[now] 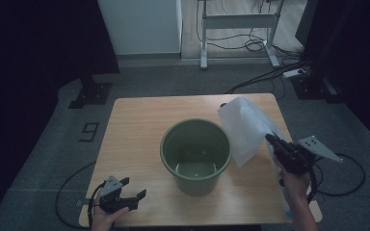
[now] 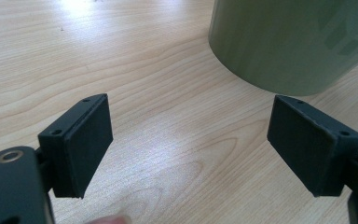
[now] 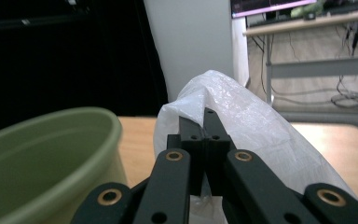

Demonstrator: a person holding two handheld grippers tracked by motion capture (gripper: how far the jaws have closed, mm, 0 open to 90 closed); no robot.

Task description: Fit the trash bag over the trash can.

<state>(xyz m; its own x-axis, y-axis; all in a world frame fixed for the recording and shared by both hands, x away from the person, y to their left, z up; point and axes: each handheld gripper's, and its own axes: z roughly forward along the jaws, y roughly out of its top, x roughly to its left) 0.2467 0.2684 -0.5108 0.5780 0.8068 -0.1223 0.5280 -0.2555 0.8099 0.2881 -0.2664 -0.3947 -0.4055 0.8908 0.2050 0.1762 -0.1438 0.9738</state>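
So right now my right gripper [image 1: 273, 140] has its jaws pinched tight on one edge of the white plastic bag [image 1: 244, 129], and the bag hangs in the air just right of the green bucket [image 1: 195, 155]. In the right gripper view the bag [image 3: 242, 116] billows out on both sides of the closed jaws, so the grip is on a thin fold of film rather than a bunched handful. My read is that holding it by the edge like that lets the rest drape open, which is what you'd want if the bag is going in as a liner.

The bucket sits upright about mid-bench, mouth up, and looks empty apart from some shine on the bottom. From the right gripper its rim [image 3: 51, 126] is at the left and lower than the bag, so the bag looks high enough to clear the lip.

The left gripper [image 1: 125, 196] rests at the near left corner of the bench [image 1: 139, 115], jaws spread wide with nothing between them. Its view looks across bare wood at the bucket wall [image 2: 289, 42] off to the far right, well apart. I'd guess it's parked there to stay out of the way, ready to grab the opposite edge of the bag or steady the bucket when needed.

Main worry: thin film could slip out of the pinch.
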